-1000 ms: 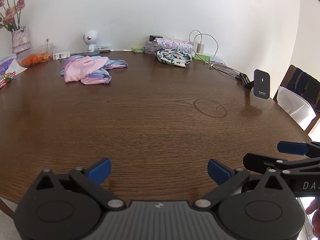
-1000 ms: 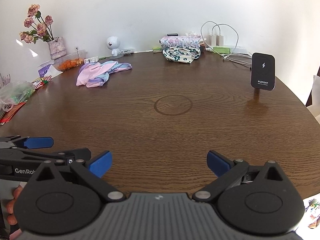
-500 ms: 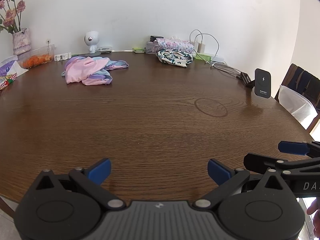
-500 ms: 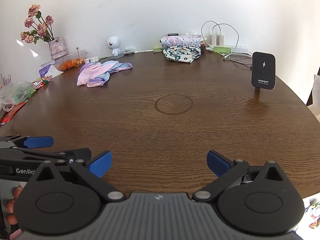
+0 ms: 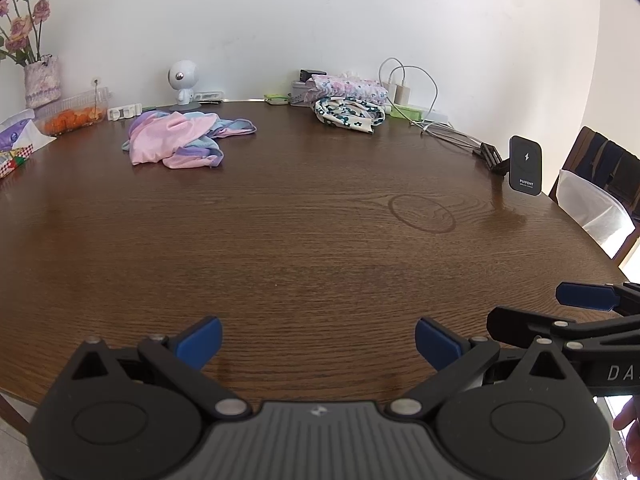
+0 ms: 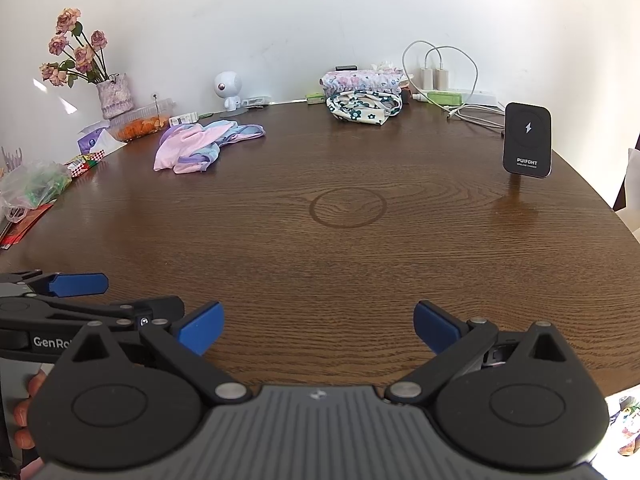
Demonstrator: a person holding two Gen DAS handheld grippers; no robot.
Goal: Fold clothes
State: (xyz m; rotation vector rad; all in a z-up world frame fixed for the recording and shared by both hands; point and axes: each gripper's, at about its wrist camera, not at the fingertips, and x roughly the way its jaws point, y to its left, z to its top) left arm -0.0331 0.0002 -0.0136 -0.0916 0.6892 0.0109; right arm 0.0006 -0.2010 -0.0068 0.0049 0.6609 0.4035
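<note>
Left gripper (image 5: 316, 338) and right gripper (image 6: 316, 326) hover side by side over the near edge of the table (image 5: 300, 240), fingers spread wide, both empty. Pink garment (image 5: 176, 140) lies crumpled at far left, well apart. Folded pile (image 5: 348, 104) sits at the far edge.

- Left gripper (image 5: 316, 338): at 6 o'clock, blue-padded fingers spread wide above the bare near edge of the wooden table (image 5: 280, 240), holding nothing.
- Right gripper (image 5: 584, 296): enters at 4 o'clock; one blue pad visible, jaw state unclear.
- Pink and lilac garment (image 5: 180, 140): crumpled, at 10 o'clock, well apart from both grippers.
- Floral folded clothes (image 5: 348, 100): stacked at 1 o'clock near the wall.
- Black charger stand (image 5: 525, 165): upright at 2 o'clock.
- Ring mark (image 5: 423, 213): between charger stand and table centre.
</note>
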